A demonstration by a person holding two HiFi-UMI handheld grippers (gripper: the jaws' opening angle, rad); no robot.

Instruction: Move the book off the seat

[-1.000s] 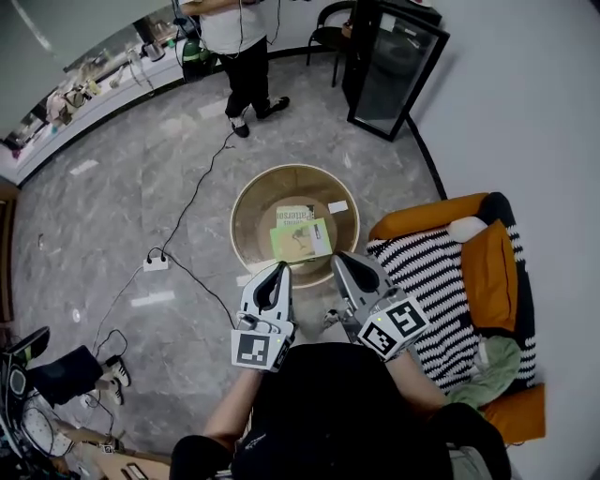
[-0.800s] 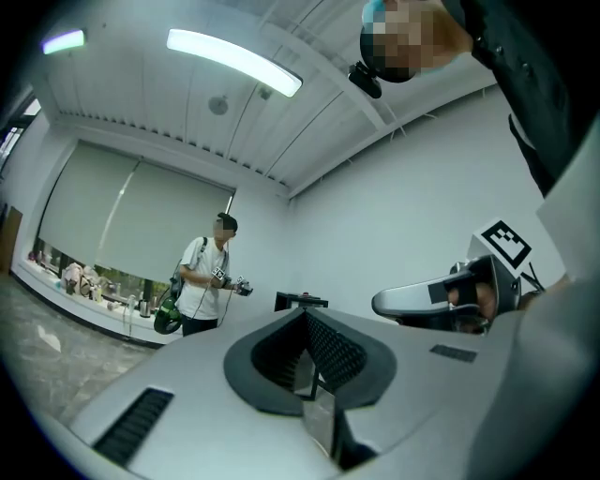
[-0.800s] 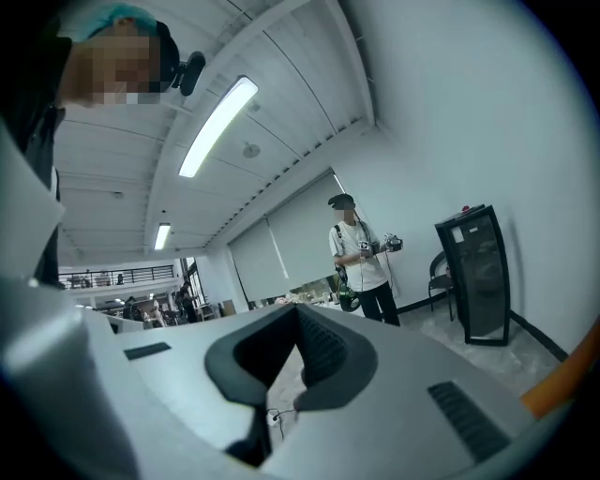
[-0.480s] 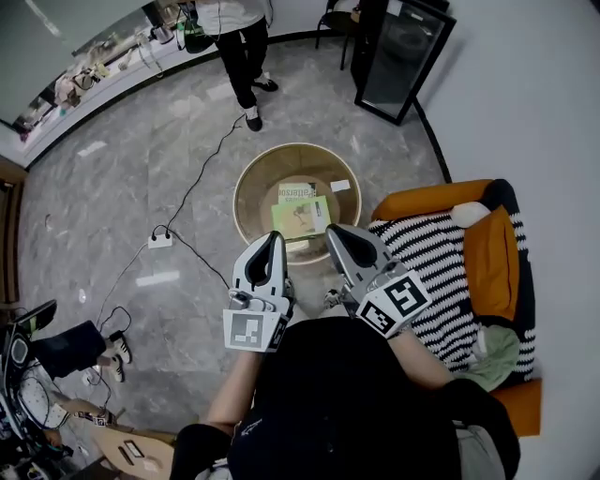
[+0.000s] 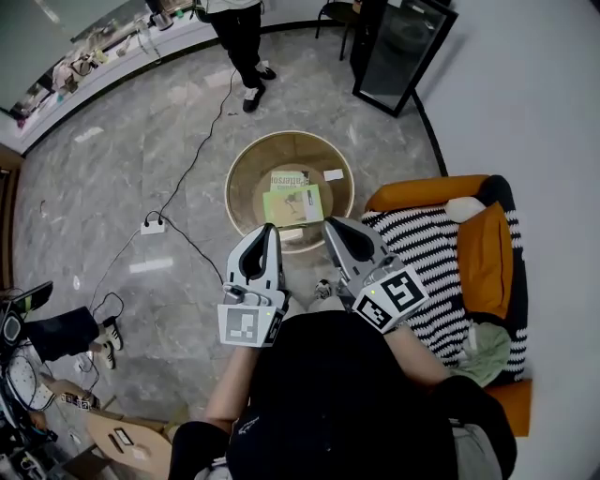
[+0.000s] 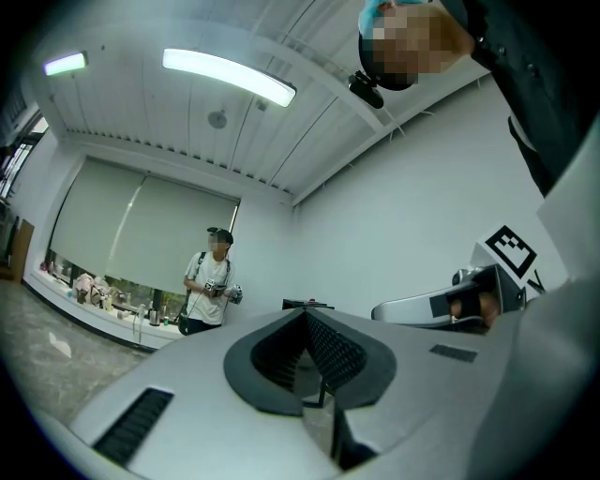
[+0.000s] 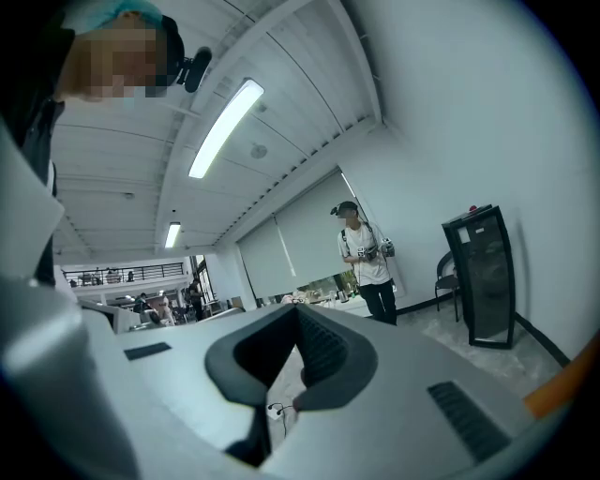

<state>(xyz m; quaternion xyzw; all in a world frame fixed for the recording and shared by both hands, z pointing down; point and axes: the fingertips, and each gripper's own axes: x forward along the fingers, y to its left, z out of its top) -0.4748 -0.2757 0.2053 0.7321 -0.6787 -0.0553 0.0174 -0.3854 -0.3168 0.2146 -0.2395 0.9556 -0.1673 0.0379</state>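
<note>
A green book (image 5: 293, 204) lies flat on a round wooden table (image 5: 242, 169), partly over a second book (image 5: 289, 178). The seat, an orange sofa (image 5: 422, 192) under a striped blanket (image 5: 431, 272), is to the right and has no book on it. My left gripper (image 5: 268, 231) and right gripper (image 5: 332, 225) are held close to my body, side by side, tips toward the table's near rim. Both are shut with nothing between the jaws. In the gripper views the left gripper (image 6: 322, 401) and right gripper (image 7: 278, 412) point out across the room.
A person (image 5: 239, 28) stands beyond the table. A black cabinet (image 5: 403, 47) is at the back right wall. A power strip (image 5: 153, 225) and its cable lie on the marble floor to the left. A small white card (image 5: 334, 174) lies on the table.
Both grippers stay shut and empty and have drifted slightly left and back from the table. The book has not moved. The standing person has stepped farther away.
</note>
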